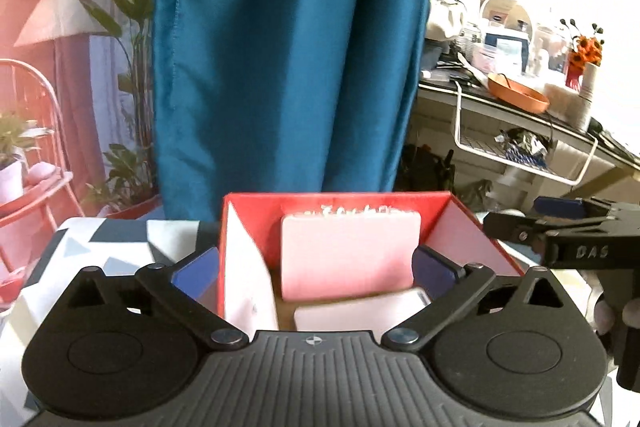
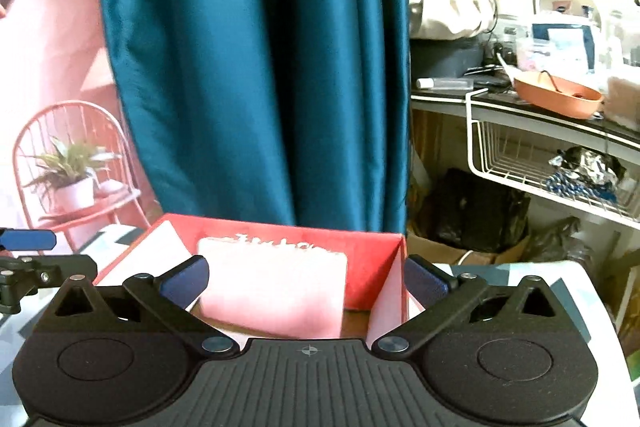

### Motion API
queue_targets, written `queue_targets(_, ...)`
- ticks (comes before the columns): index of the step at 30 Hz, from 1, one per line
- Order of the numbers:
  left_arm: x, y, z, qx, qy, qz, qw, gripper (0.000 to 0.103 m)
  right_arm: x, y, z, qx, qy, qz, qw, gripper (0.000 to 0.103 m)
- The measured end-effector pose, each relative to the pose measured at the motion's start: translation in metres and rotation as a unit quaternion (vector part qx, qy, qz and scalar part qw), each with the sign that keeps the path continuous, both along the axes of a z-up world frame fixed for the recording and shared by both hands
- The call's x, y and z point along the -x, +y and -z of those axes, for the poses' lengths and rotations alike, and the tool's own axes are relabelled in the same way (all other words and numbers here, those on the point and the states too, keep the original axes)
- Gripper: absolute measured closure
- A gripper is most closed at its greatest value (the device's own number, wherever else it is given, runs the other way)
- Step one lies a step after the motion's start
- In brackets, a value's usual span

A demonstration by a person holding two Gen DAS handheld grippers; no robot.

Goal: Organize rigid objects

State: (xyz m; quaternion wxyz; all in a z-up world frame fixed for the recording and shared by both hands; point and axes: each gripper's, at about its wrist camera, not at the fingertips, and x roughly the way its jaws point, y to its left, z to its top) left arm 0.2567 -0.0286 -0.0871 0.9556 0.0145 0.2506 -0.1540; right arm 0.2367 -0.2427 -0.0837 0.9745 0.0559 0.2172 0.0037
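A red box (image 1: 256,205) with white inner flaps stands on the patterned tablecloth (image 1: 116,239). A pale pink flat slab (image 1: 348,251) leans upright against its back wall, and a white block (image 1: 360,313) lies on the floor in front. My left gripper (image 1: 316,269) is open over the box's near side, with nothing pressed between its blue pads (image 1: 196,271). The right gripper (image 1: 560,231) shows at the right edge. In the right wrist view the same box (image 2: 360,243) and slab (image 2: 272,287) lie ahead; my right gripper (image 2: 306,279) is open and empty, with the left gripper (image 2: 28,251) at far left.
A teal curtain (image 1: 288,47) hangs right behind the box. At the right a cluttered shelf holds an orange bowl (image 2: 560,97), with a white wire basket (image 2: 540,163) beneath. A pink chair with a potted plant (image 2: 76,179) stands at the left.
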Motion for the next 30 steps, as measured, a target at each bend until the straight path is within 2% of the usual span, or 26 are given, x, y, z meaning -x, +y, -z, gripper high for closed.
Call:
queue_targets(3, 0.024, 0.008, 0.006, -0.006, 0.001, 0.002, 1.0000, 0.000, 0.032, 0.005, 0.003, -0.018, -0.017, -0.024, 0.999, 0.000)
queue_targets(7, 0.051, 0.017, 0.022, -0.005, 0.018, -0.002, 0.9998, 0.000, 0.064, 0.018, 0.017, -0.020, -0.015, -0.031, 0.999, 0.000)
queue_targets(11, 0.075, 0.029, 0.043, 0.012, 0.044, -0.016, 0.9988, 0.000, 0.092, 0.026, 0.041, -0.036, 0.002, -0.035, 0.999, 0.000)
queue_targets(14, 0.091, 0.037, 0.062, 0.028, 0.066, -0.029, 0.9970, 0.000, 0.112, 0.032, 0.068, -0.043, 0.034, -0.046, 0.997, 0.000)
queue_targets(17, 0.103, 0.041, 0.077, 0.028, 0.080, -0.046, 0.9953, 0.000, 0.129, 0.039, 0.093, -0.021, 0.069, -0.047, 0.996, 0.001)
queue_targets(20, 0.114, 0.048, 0.088, 0.032, 0.092, -0.060, 0.9934, 0.000, 0.148, 0.047, 0.110, 0.005, 0.085, -0.048, 0.995, 0.001)
queue_targets(25, 0.131, 0.049, 0.095, 0.019, 0.094, -0.060, 0.9935, 0.001, 0.173, 0.061, 0.129, 0.094, 0.107, -0.063, 0.988, 0.001)
queue_targets(30, 0.133, 0.049, 0.094, 0.023, 0.086, -0.069, 0.9936, 0.001, 0.174, 0.059, 0.138, 0.094, 0.133, -0.084, 0.983, 0.001)
